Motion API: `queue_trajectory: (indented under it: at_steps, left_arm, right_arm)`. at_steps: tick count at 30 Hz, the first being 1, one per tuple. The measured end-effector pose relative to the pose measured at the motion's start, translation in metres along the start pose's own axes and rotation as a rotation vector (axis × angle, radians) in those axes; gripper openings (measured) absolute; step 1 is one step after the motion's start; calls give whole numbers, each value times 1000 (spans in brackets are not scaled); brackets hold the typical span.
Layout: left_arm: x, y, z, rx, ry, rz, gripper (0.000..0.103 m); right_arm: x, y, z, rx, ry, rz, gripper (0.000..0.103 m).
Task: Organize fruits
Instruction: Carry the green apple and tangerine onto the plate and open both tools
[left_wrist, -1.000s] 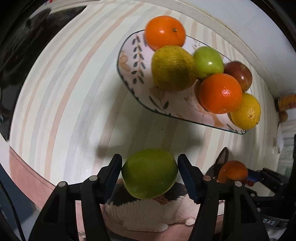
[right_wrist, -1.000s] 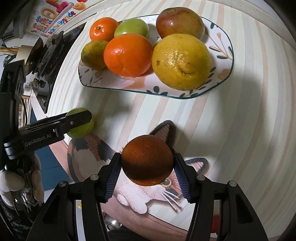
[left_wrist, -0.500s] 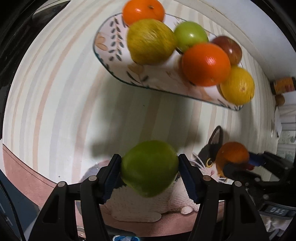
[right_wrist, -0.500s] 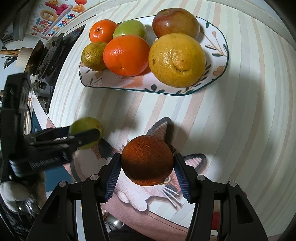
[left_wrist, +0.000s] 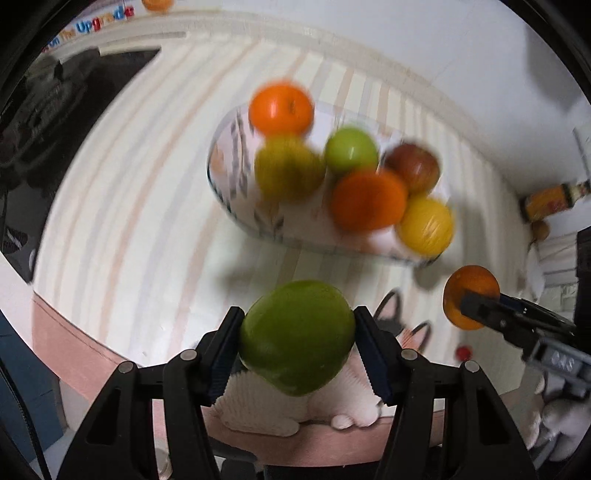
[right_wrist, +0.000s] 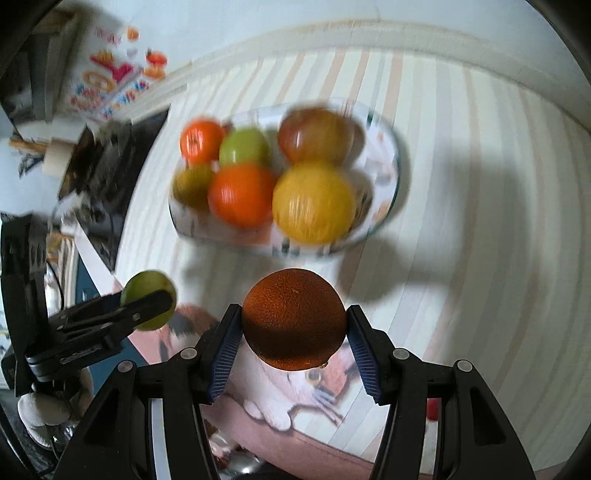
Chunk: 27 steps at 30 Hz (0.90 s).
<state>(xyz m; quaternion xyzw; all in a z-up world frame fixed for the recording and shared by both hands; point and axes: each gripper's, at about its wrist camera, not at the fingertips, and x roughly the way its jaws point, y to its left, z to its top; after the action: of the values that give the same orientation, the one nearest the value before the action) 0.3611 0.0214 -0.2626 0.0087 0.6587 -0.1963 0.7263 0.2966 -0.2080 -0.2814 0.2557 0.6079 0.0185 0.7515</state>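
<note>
My left gripper (left_wrist: 297, 341) is shut on a green fruit (left_wrist: 297, 336) and holds it above the table's near edge, short of the plate. My right gripper (right_wrist: 293, 332) is shut on a dark orange (right_wrist: 293, 319), also held above the table in front of the plate. The leaf-patterned oval plate (left_wrist: 231, 173) (right_wrist: 386, 173) lies further back and carries several fruits: oranges, a green apple, a red apple, a yellow citrus and a greenish citrus. Each gripper shows in the other's view: the left (right_wrist: 147, 301) with the green fruit, the right (left_wrist: 471, 302) with the orange. Both views are motion-blurred.
A striped cloth with a cat picture (right_wrist: 280, 398) covers the table (left_wrist: 122, 206). A black stove (right_wrist: 107, 166) and a colourful poster (right_wrist: 110, 85) lie at the far left. A small red object (left_wrist: 463, 352) sits near the front edge. A bottle (left_wrist: 554, 199) stands at the right.
Both grippers have risen and pulled back from the plate with their fruits still held. The plate looks smaller and further away, and more wall shows.
</note>
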Motion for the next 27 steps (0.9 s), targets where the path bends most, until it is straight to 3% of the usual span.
queue_trajectory:
  at_steps: [5, 10, 18, 27]
  left_arm:
    - [-28, 2, 40, -11, -74, 6, 58]
    - [-33, 25, 82, -53, -109, 39, 58]
    - [20, 35, 130, -99, -41, 98, 58]
    - [50, 47, 138, -148, 37, 61, 58]
  right_arm:
    - [-24, 6, 51, -8, -72, -13, 59]
    - [-15, 27, 101, -42, -76, -32, 60]
    - [52, 61, 172, -132, 21, -164, 60]
    - [97, 63, 184, -170, 111, -224, 60]
